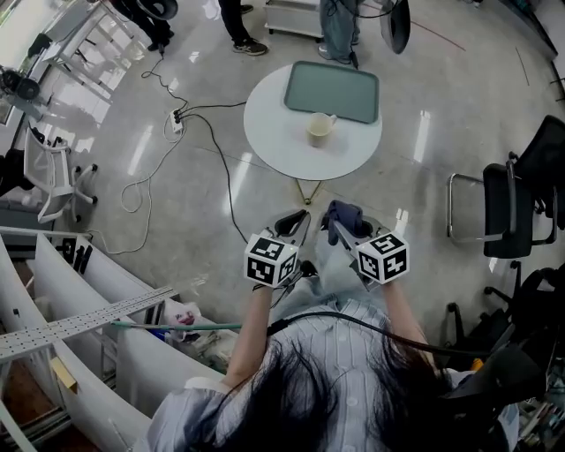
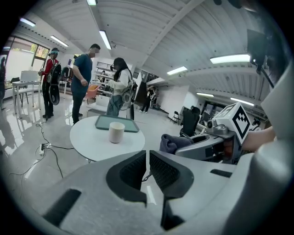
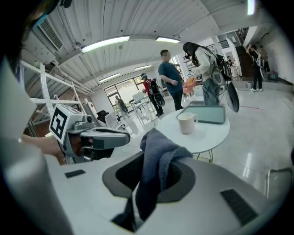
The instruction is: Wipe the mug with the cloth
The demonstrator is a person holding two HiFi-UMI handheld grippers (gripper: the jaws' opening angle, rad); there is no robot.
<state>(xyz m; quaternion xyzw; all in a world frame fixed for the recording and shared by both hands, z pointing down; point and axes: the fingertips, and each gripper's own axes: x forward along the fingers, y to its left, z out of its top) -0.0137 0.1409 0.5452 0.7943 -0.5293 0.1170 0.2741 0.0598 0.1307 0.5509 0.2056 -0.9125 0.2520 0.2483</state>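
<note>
**Current step: approach, before contact.**

- The right gripper (image 3: 151,176) is clamped on the blue-grey cloth (image 3: 158,153). The cloth bunches above the jaws and a tail hangs below them.
- The left gripper (image 2: 147,161) is closed and empty. Only a thin slit shows between its pads.
- Both grippers are held side by side, close to the person's body.
- The mug (image 1: 320,129) stands upright, well ahead of both grippers and roughly in line with the gap between them. It sits on the round white table (image 1: 274,132), handle towards the right gripper's side. No wiping has begun.

**Next move (judgement).**

1. Carry both grippers forward to the table.
2. Open the left gripper and take the mug by its wall or rim to steady it.
3. Bring the bunched cloth against the mug's wall with the right gripper.

An unheld mug is likely to slide or tip under the cloth's push.

**Surroundings.**

- A green tray (image 1: 333,91), empty, lies just beyond the mug and does not block the reach.
- A cable (image 1: 225,177) runs across the floor from a power strip (image 1: 177,120), ahead and left of the left gripper. It is a trip risk on the step forward.
- A black chair (image 1: 512,207) stands well off to the right of the right gripper.
- People (image 1: 238,26) stand beyond the table.
</note>
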